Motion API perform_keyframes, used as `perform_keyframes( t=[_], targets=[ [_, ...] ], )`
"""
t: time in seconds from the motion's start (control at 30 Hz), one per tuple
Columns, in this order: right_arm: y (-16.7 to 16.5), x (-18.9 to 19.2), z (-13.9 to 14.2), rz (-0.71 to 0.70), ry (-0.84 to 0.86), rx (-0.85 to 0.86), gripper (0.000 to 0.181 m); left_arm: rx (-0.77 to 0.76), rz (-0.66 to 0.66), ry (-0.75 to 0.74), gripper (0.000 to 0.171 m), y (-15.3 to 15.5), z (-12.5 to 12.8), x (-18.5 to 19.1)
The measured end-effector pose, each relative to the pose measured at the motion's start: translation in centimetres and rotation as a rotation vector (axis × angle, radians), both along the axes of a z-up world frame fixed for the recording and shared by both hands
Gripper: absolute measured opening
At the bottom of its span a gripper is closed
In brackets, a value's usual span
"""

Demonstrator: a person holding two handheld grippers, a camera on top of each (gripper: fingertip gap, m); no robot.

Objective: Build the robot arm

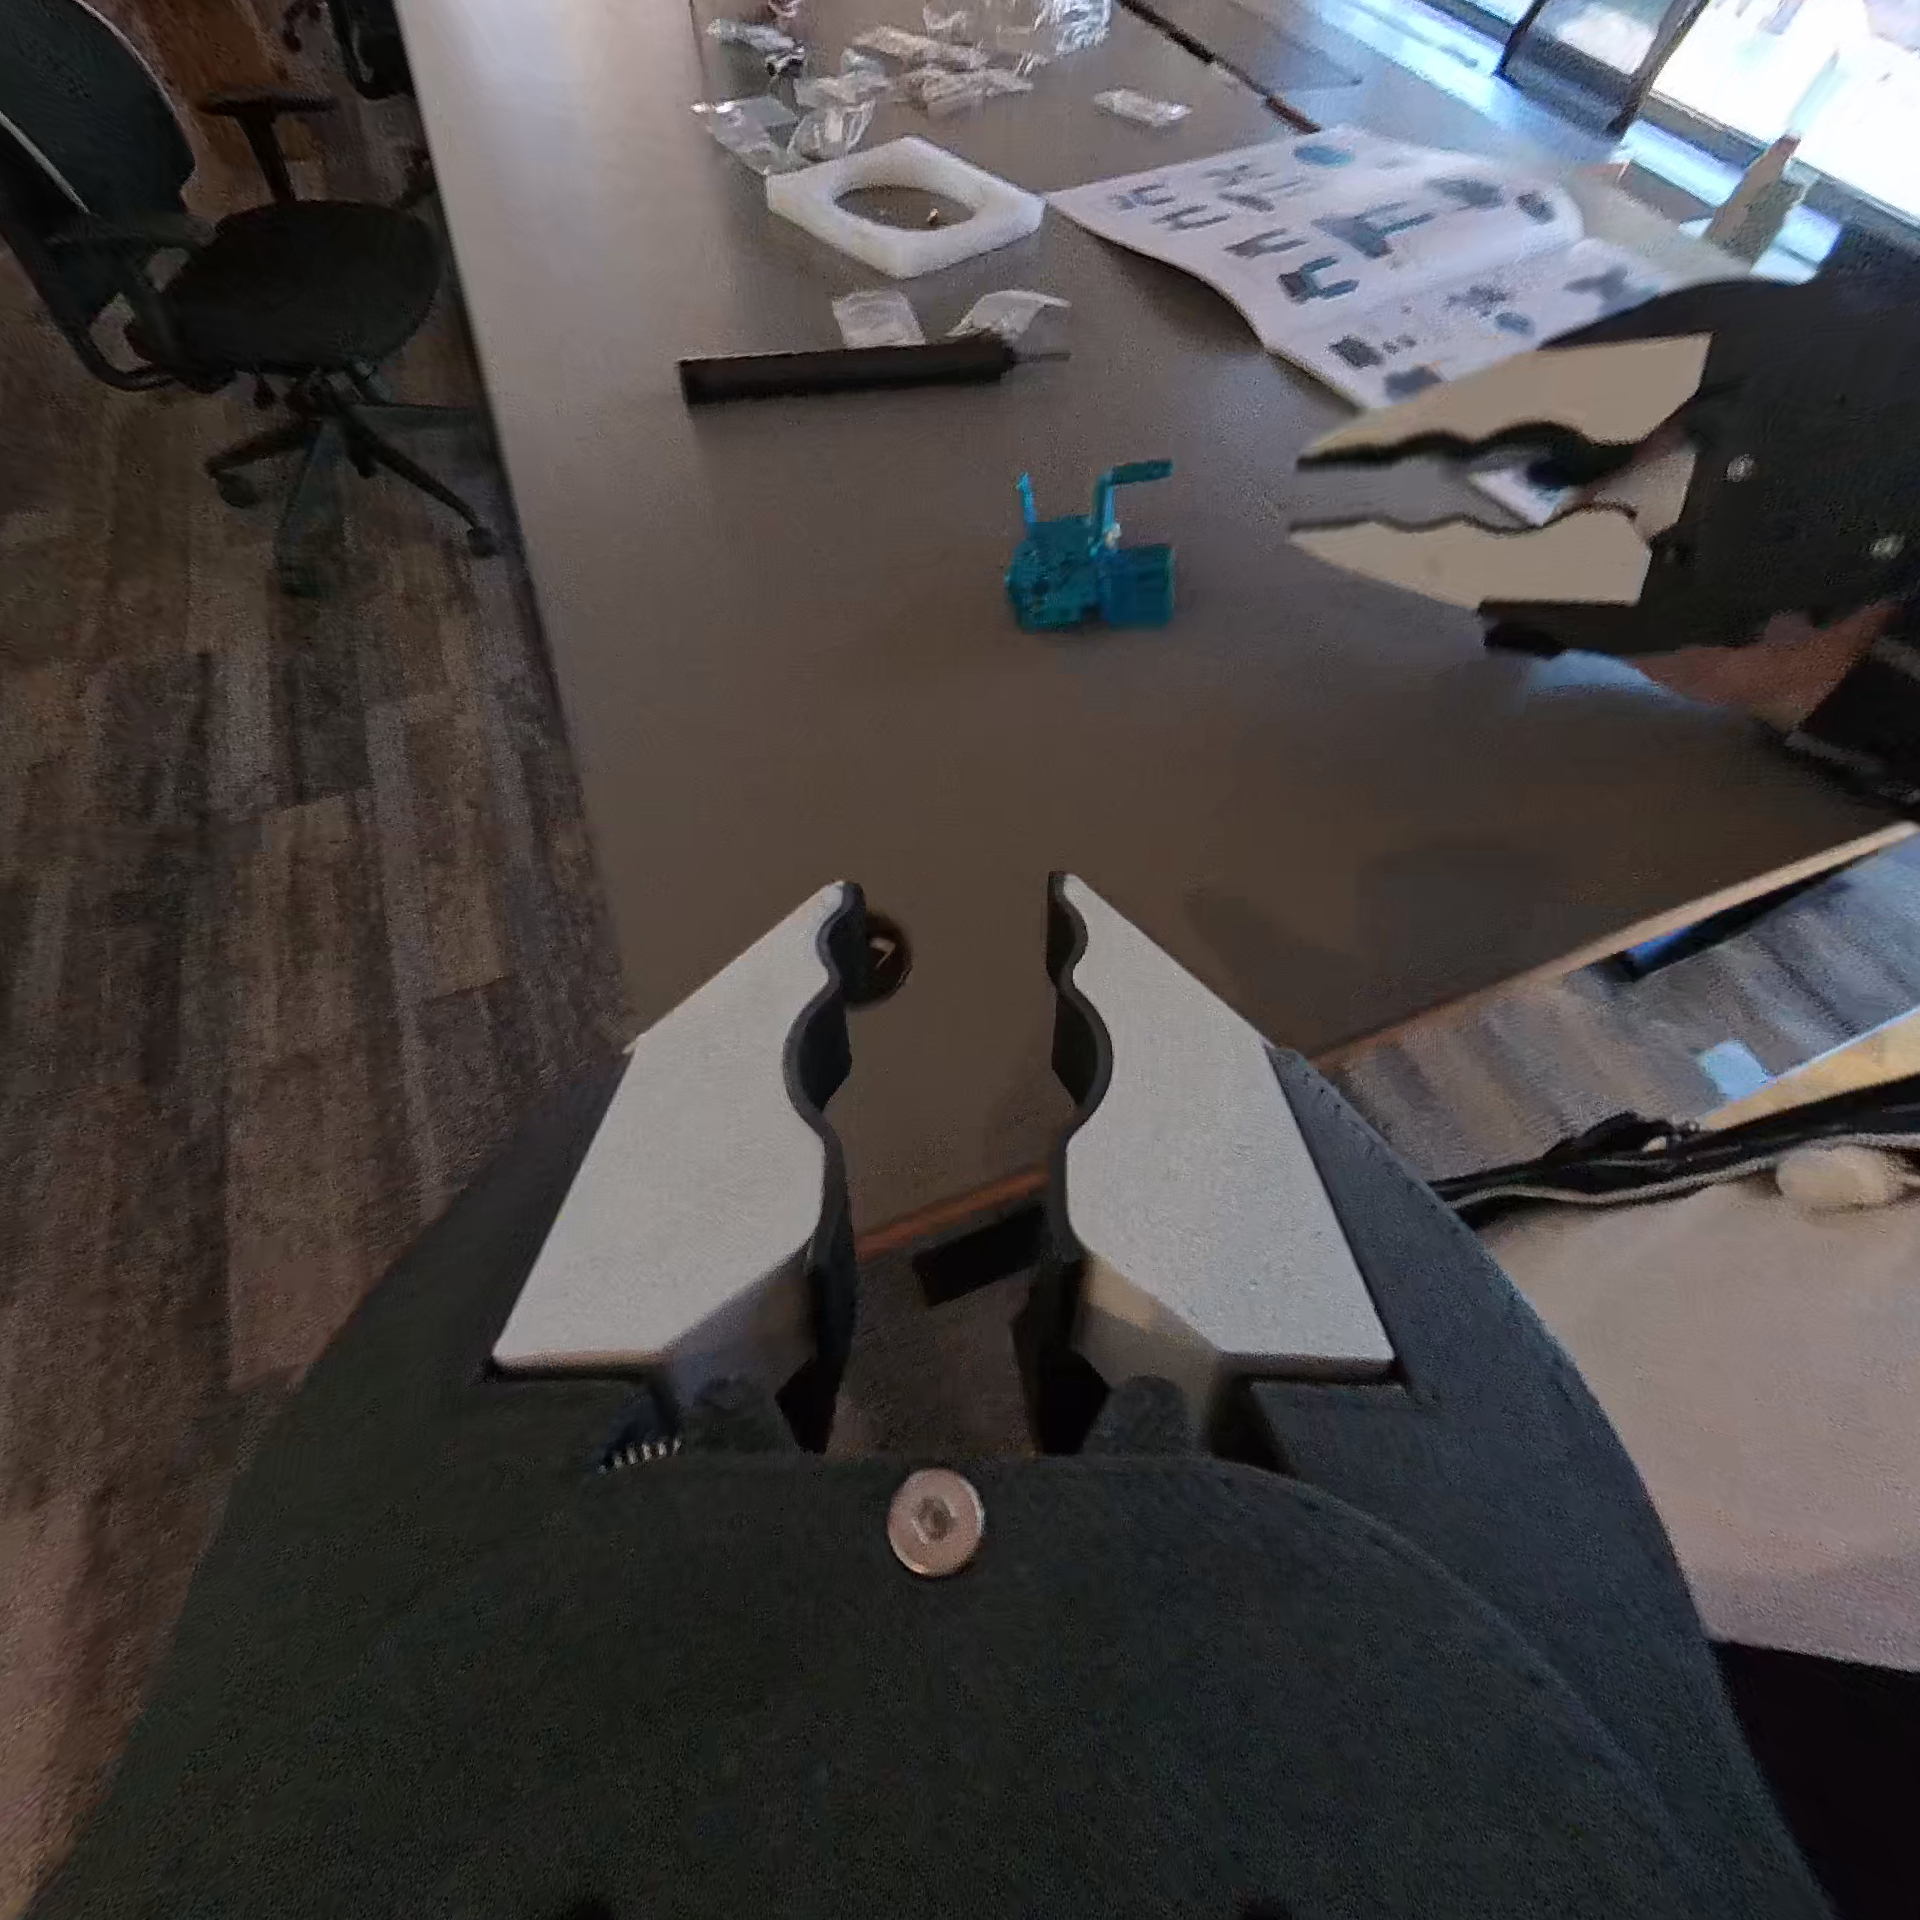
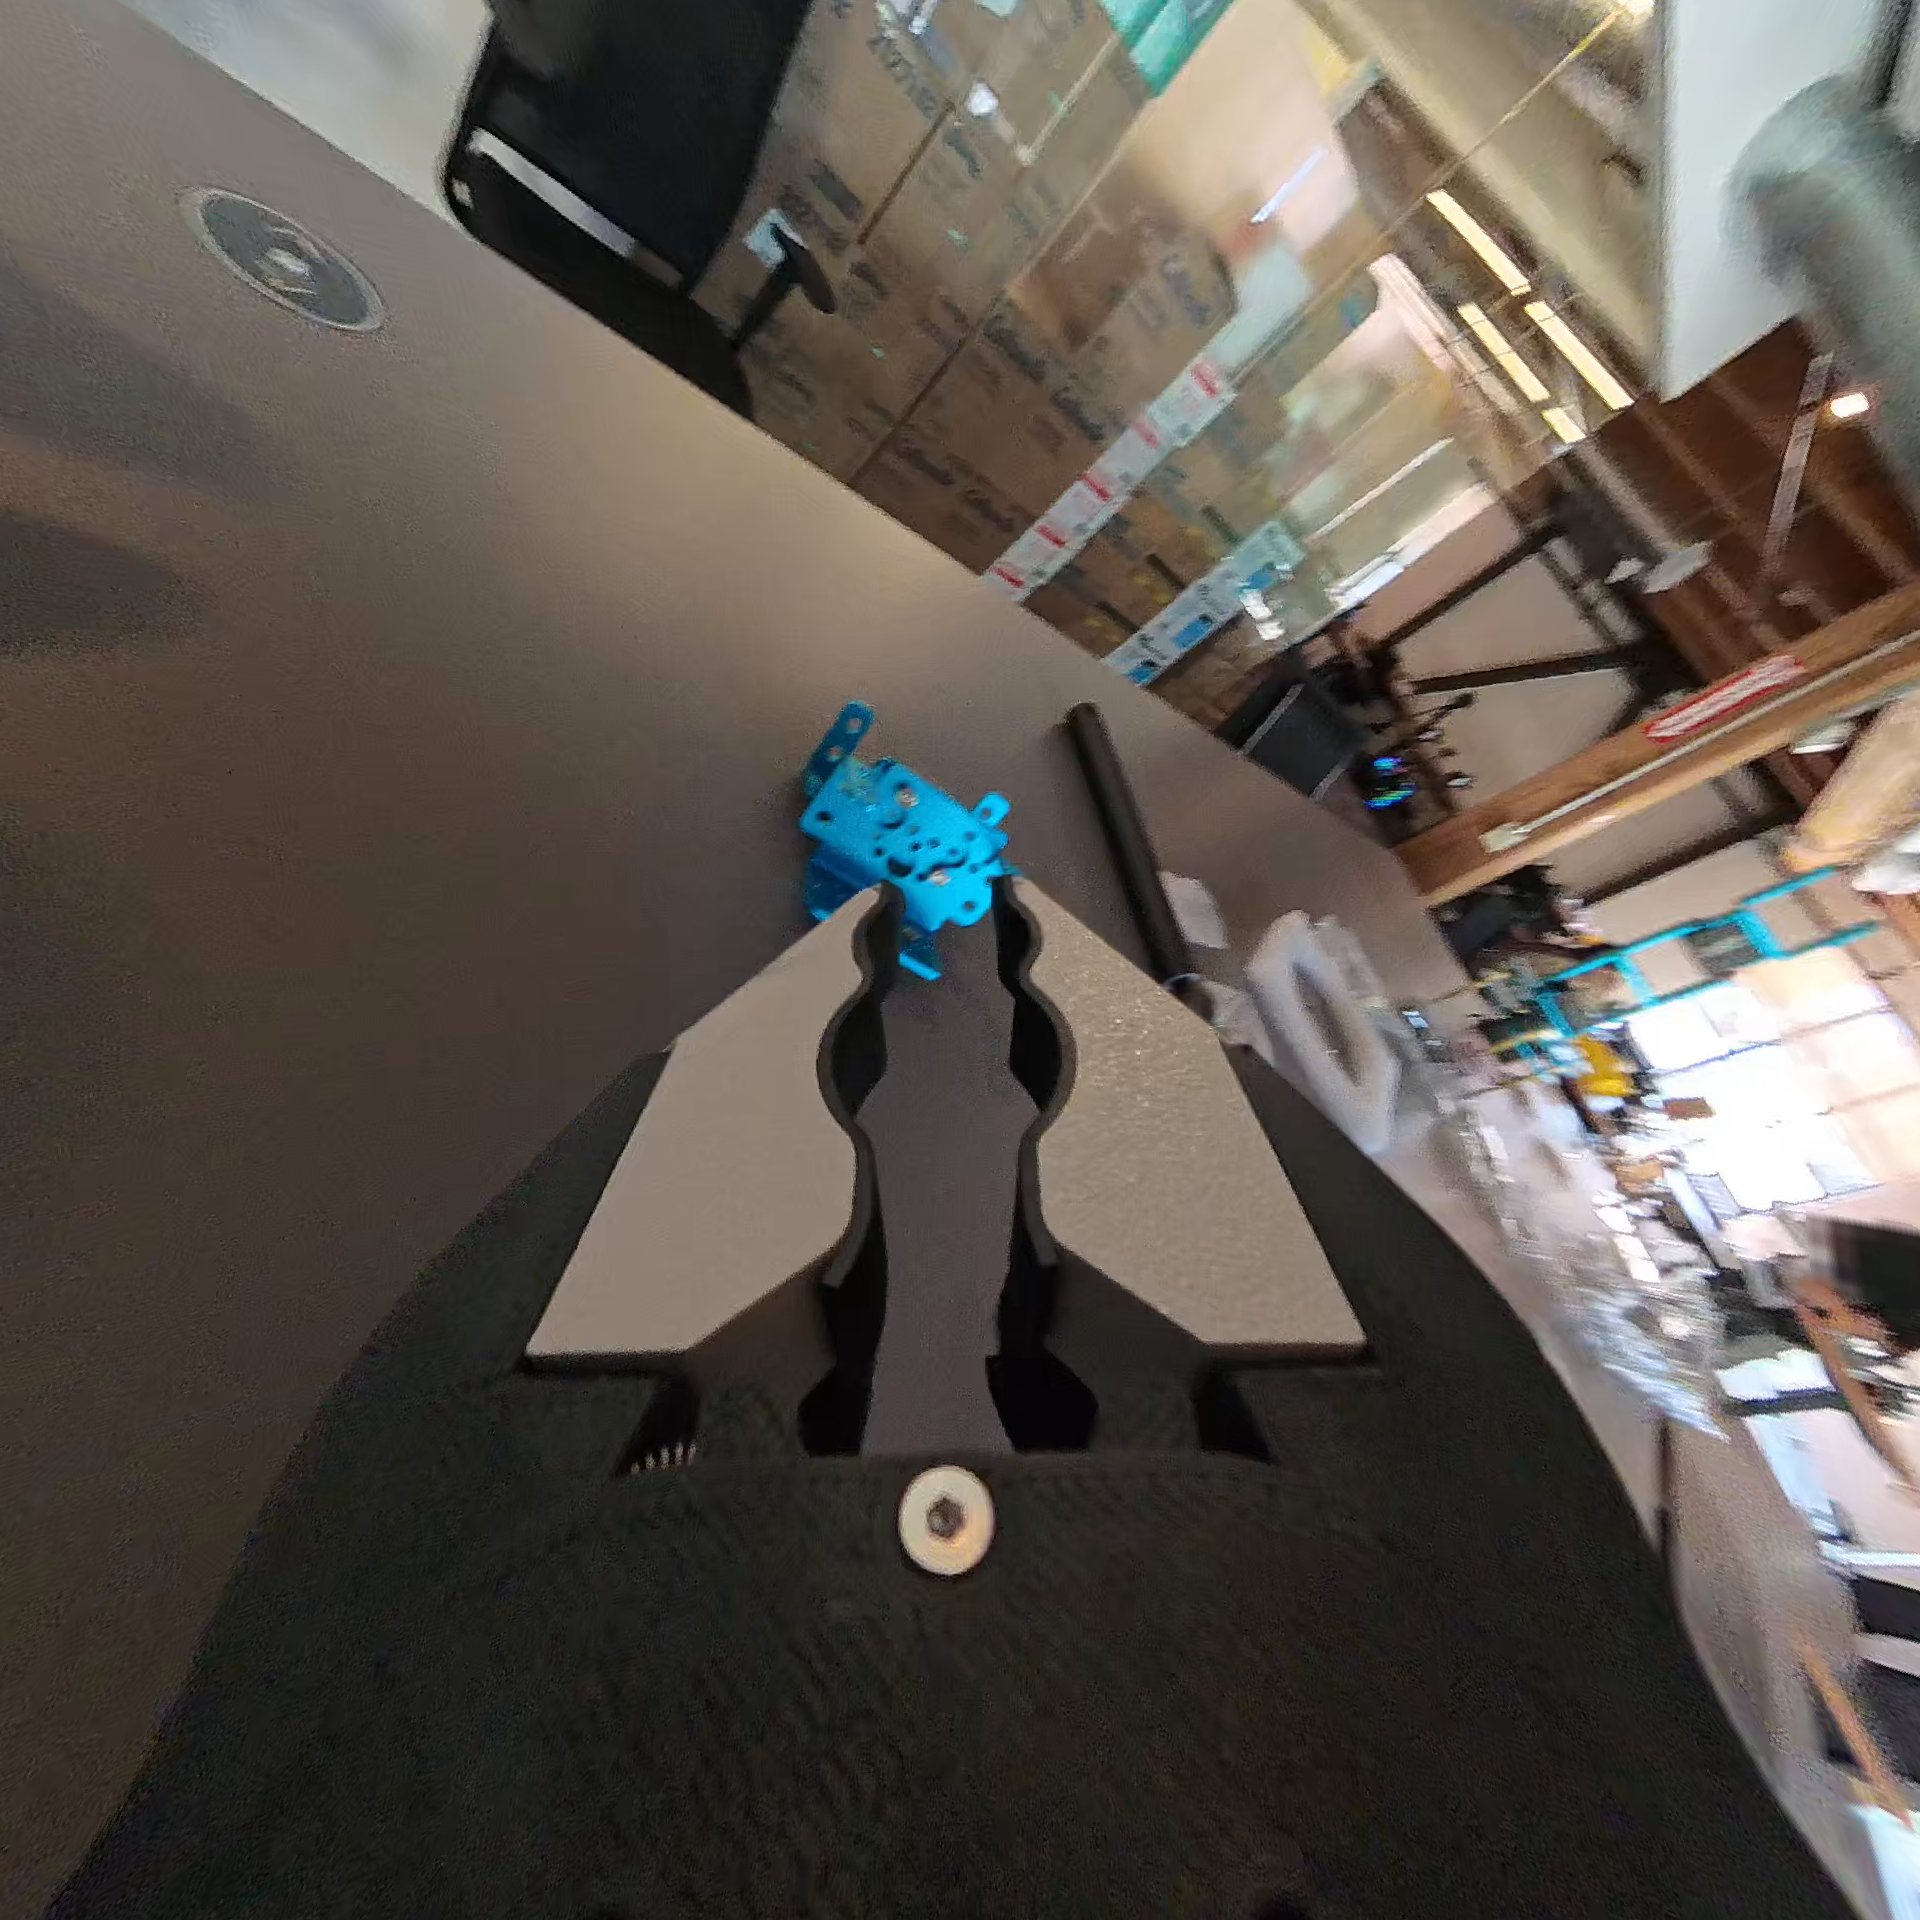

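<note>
A small blue perforated metal bracket assembly (image 1: 1091,561) stands on the grey-brown table (image 1: 790,748). My left gripper (image 1: 956,899) is open and empty, low over the table's near edge, well short of the assembly. My right gripper (image 1: 1302,496) hangs in the air to the right of the assembly, turned on its side, jaws a little apart and empty. In the right wrist view the right gripper (image 2: 945,891) points at the assembly (image 2: 894,836), which lies just beyond its fingertips (image 2: 868,914). Nothing is held.
A black bar (image 1: 842,369) lies behind the assembly, then a white foam frame (image 1: 904,208), clear plastic bags (image 1: 883,62) and a printed sheet (image 1: 1403,260) at the right. A round black grommet (image 1: 883,956) sits near my left fingertip. An office chair (image 1: 281,291) stands on the floor at the left. My hands' fingertips stand some 20 cm from each other. The right tips stand about 20 cm off the black bar (image 1: 842,369). It is also in sight in the right wrist view (image 2: 1124,831).
</note>
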State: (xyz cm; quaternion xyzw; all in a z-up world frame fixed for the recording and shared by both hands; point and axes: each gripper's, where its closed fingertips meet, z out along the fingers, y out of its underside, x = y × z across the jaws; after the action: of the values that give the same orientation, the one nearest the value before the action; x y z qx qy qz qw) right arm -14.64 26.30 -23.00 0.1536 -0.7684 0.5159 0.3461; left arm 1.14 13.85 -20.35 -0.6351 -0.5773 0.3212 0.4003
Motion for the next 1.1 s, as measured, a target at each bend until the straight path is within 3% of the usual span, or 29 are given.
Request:
perform_keyframes(
  t=[0.1, 0.17, 0.27, 0.33, 0.4, 0.5, 0.6, 0.67, 0.77, 0.93, 1.0, 1.1],
  targets=[
    [0.2, 0.6, -1.3, 0.06, -0.088, 0.064, 0.017, -0.011, -0.047, -0.013, 0.037, 1.2, -0.7, -3.3],
    [-0.2, 1.0, -1.5, 0.175, -0.1, 0.163, 0.017, -0.01, -0.077, -0.026, 0.04, 1.7, -0.5, -5.6],
    [-1.9, -0.5, 0.6, 0.358, -0.048, 0.312, 0.022, -0.024, -0.094, -0.01, 0.041, 2.2, 0.8, -8.0],
    [-3.3, -1.0, 1.1, 0.5, -0.173, 0.457, 0.016, -0.057, -0.082, 0.002, 0.04, 2.5, 1.3, -8.6],
    [-4.6, -1.3, 0.5, 0.6, -0.3, 0.61, 0.019, -0.049, -0.07, 0.01, 0.04, 3.1, 1.3, -8.5],
    [-5.4, -3.0, -2.6, 0.613, -0.303, 0.892, 0.019, -0.024, -0.04, 0.004, 0.038, 3.5, 0.4, -7.2],
    [-5.7, -3.1, -4.4, 0.642, -0.305, 1.028, 0.014, -0.023, 0.008, -0.023, 0.038, 2.7, -0.9, -5.3],
    [-5.1, -2.7, -4.0, 0.637, -0.392, 1.084, 0.004, -0.01, 0.046, -0.025, 0.037, 1.8, -1.1, -4.1],
    [-5.3, -4.2, -2.7, 0.511, -0.28, 0.959, 0.004, 0.011, 0.109, 0.009, 0.033, 0.5, -0.7, -2.8],
    [-4.8, -5.3, 0.4, 0.273, 0.104, 0.471, 0.004, -0.024, 0.103, 0.051, 0.033, -0.8, 1.1, -5.2],
    [-4.2, -5.7, 0.0, 0.202, 0.299, 0.4, 0.004, -0.054, 0.077, 0.051, 0.035, -1.2, 1.4, -7.3],
    [-3.8, -6.3, -1.5, 0.132, 0.387, 0.358, 0.003, -0.046, 0.038, 0.075, 0.037, -1.1, 2.7, -10.5]
  ],
)
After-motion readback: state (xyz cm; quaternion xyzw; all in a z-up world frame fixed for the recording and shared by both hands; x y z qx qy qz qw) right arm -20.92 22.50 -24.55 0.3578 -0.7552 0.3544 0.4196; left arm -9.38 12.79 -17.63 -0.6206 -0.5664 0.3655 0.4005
